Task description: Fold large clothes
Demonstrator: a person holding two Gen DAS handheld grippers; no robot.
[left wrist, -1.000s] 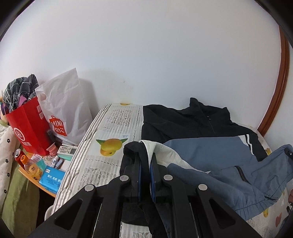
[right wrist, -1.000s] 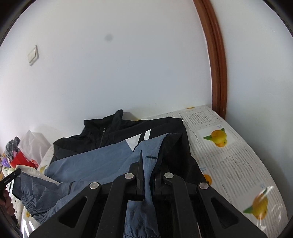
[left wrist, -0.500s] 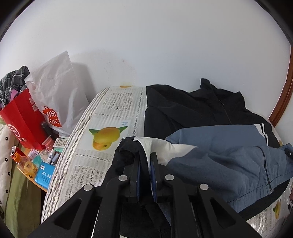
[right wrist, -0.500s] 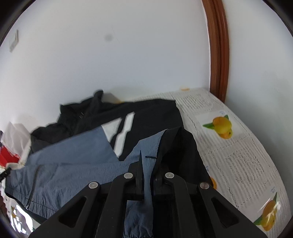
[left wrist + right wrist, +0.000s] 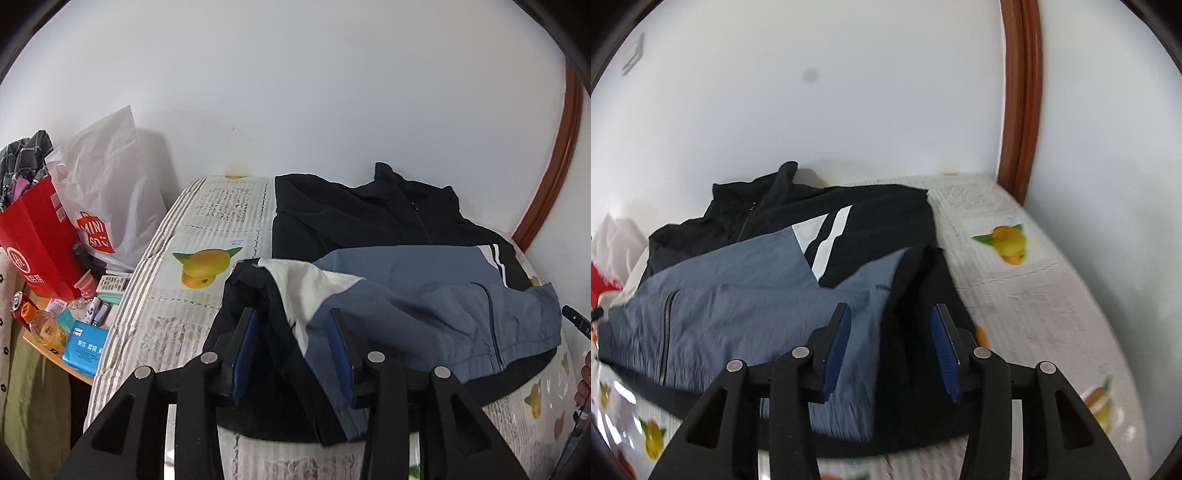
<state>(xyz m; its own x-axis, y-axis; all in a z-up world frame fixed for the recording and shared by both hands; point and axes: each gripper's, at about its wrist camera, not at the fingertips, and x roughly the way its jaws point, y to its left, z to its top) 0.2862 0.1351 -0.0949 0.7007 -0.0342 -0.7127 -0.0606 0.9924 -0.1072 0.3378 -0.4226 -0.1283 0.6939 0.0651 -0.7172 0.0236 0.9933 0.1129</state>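
A black, slate-blue and white jacket (image 5: 406, 273) lies on the bed, its lower half folded up over its chest; it also shows in the right wrist view (image 5: 738, 288). My left gripper (image 5: 291, 328) is open, its blue pads (image 5: 243, 343) either side of the folded left corner. My right gripper (image 5: 890, 328) is open over the folded right corner, pads (image 5: 943, 343) apart, holding nothing.
The bed (image 5: 207, 221) has a white cover with fruit prints and stands against a white wall. A side table (image 5: 55, 350) at left holds red and white bags, bottles and packets. A brown door frame (image 5: 1021, 92) rises at right.
Both grippers were shut on the jacket's hem corners and carried them forward over the jacket. Now both have opened and the fabric lies released on the jacket.
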